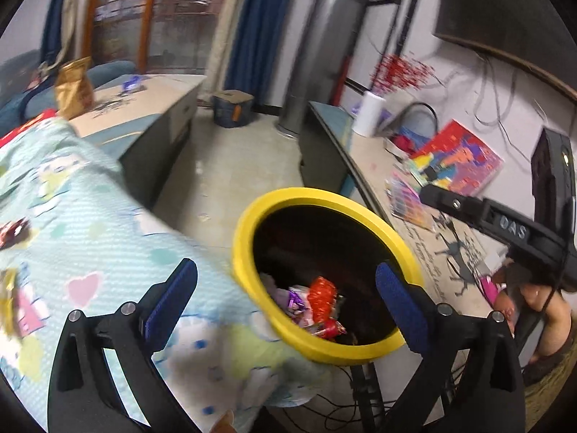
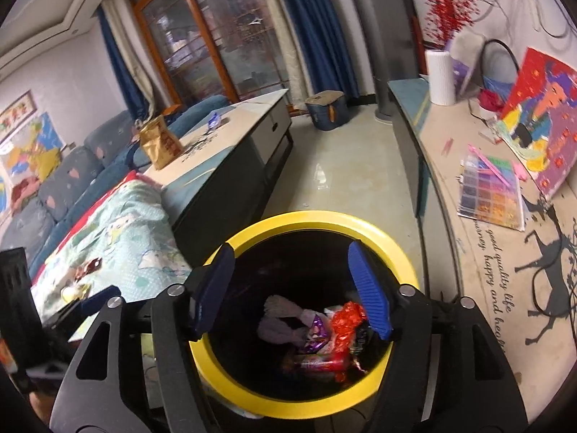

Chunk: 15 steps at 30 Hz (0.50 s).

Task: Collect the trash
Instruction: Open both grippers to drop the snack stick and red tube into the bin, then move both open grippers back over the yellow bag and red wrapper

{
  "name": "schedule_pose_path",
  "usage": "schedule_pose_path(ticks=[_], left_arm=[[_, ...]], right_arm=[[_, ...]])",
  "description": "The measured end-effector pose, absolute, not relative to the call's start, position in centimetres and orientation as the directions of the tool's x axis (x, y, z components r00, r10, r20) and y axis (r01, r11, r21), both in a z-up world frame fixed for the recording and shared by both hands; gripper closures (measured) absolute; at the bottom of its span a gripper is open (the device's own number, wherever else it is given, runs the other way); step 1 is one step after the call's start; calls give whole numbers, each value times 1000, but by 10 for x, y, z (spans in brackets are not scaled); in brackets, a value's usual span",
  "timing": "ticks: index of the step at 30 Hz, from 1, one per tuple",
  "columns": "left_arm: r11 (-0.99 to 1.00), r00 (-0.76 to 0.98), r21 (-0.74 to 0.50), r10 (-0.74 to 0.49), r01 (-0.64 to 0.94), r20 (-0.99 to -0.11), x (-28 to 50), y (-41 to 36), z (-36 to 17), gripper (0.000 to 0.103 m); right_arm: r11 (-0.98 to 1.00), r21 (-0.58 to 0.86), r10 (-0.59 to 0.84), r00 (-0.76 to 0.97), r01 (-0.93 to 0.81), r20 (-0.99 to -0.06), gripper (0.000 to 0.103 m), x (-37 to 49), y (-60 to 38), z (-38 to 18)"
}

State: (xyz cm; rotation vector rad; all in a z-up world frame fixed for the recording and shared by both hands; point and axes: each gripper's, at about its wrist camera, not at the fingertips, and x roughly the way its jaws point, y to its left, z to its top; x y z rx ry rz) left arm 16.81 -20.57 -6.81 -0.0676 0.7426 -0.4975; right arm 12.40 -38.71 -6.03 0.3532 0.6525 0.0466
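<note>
Hovering over the yellow-rimmed bin (image 2: pixel 404 252), the right gripper (image 2: pixel 288 288) gapes empty above 1 pile of wrappers (image 2: pixel 335 328); drop apparently done. Left gripper (image 1: pixel 288 288) likewise wide, empty. Next: fetch the gold bag (image 2: pixel 158 144) beyond the bin.

The right tongs (image 2: pixel 292 288) hang parted and empty over the yellow-rimmed bin (image 2: pixel 317 220) holding crumpled wrappers (image 2: pixel 335 328)

You see the trash bin (image 2: pixel 252 393), round, yellow rim, black interior, upright on the floor beside the patterned blanket edge, its bottom holding crumpled wrappers (image 2: pixel 324 339), red foil (image 1: pixel 322 297), purple foil, a pale tissue wad (image 2: pixel 279 323), loosely piled.
</note>
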Motion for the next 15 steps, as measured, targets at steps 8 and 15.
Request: schedule_pose_path(ticks=[8,15], left_arm=[[937,716,-214,-350,277,-604,157,-153,-54,7],[958,766,-222,-280,182,-579,144,-105,-45,7]], right_arm=[[941,336,234,782,-33,-578,44,125,-350,-52],[937,329,298,768,-120,-568,43,122,-315,-44]])
